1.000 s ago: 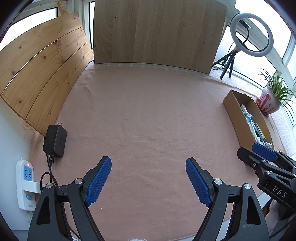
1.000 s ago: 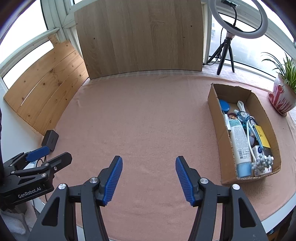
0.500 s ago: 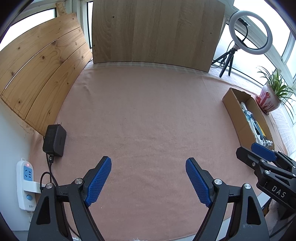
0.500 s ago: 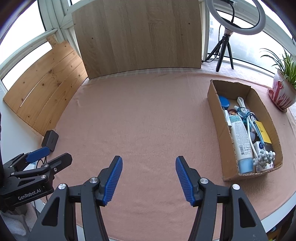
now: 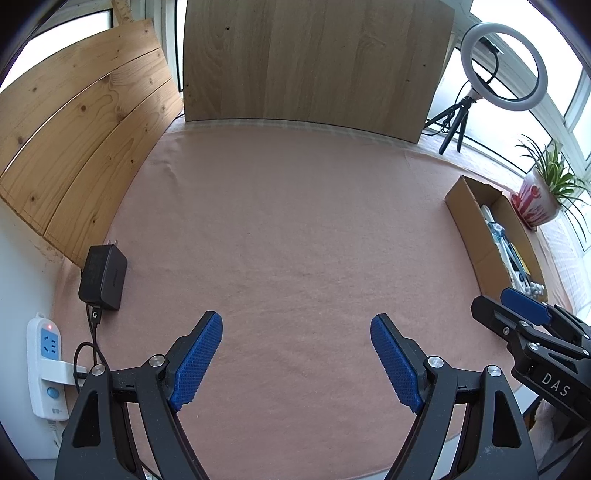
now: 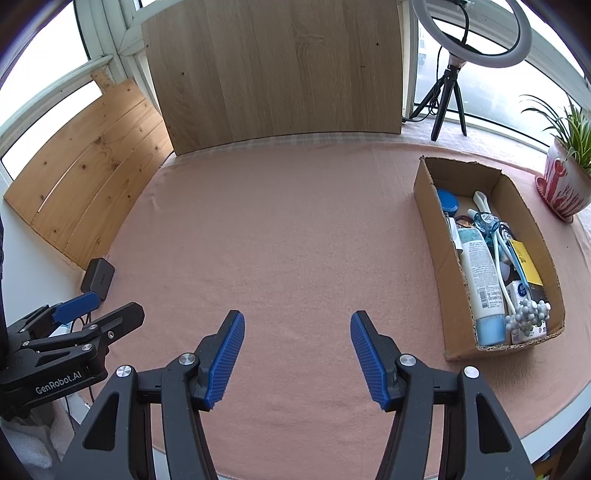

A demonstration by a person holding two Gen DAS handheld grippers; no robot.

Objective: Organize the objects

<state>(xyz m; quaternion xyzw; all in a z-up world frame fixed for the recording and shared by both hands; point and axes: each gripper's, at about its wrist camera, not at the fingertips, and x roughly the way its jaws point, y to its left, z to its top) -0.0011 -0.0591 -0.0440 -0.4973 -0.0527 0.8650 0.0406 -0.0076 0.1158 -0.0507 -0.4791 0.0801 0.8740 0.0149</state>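
A cardboard box (image 6: 430,229) stands at the right of the pink tablecloth and holds several toiletries: a white tube (image 6: 482,278), a blue jar (image 6: 447,201), a yellow packet (image 6: 524,260) and a bunch of white beads (image 6: 528,314). The box also shows in the left wrist view (image 5: 476,236). My right gripper (image 6: 297,356) is open and empty, above the cloth left of the box. My left gripper (image 5: 295,358) is open and empty near the front edge. Each gripper shows at the edge of the other's view.
A black power adapter (image 5: 103,278) lies at the cloth's left edge, cabled to a white power strip (image 5: 46,365). Wooden boards (image 5: 306,62) stand at the back and left. A ring light on a tripod (image 6: 469,33) and a potted plant (image 6: 565,177) stand at the back right.
Both grippers have drifted slightly; the box sits a little further right and lower in the right wrist view. Both stay open and empty.
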